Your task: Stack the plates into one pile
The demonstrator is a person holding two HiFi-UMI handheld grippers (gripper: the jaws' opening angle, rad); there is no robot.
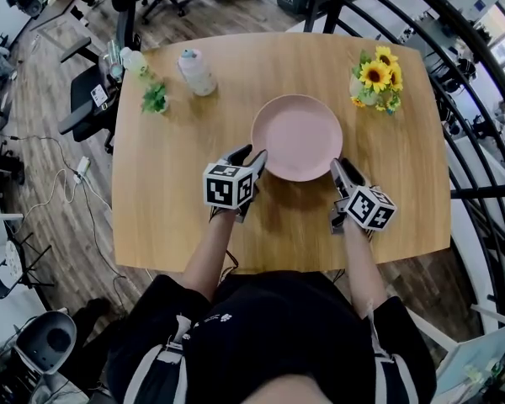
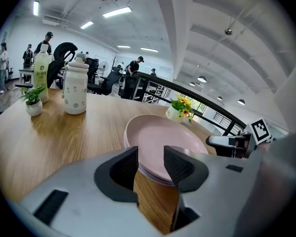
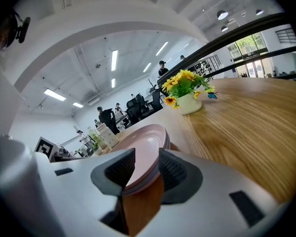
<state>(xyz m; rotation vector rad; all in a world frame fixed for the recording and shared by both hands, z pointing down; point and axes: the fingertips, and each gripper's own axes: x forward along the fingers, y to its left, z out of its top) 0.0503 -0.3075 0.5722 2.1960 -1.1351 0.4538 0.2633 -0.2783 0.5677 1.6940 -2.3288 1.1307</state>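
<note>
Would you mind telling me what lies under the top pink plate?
A lower plate shows only its rim beneath the top pink plate; the rest is covered, so the pile's count is unclear.

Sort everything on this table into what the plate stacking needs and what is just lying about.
For the job: pink plates, left gripper, right gripper.

Lying about: sunflower vase, small potted plant, white jar, green bottle.

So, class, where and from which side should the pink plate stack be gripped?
Grip the pink plate stack by its raised rim, low from the near-left and near-right, where the left gripper and right gripper sit. It lies flat and wide; only the rim fits between fingers.
</note>
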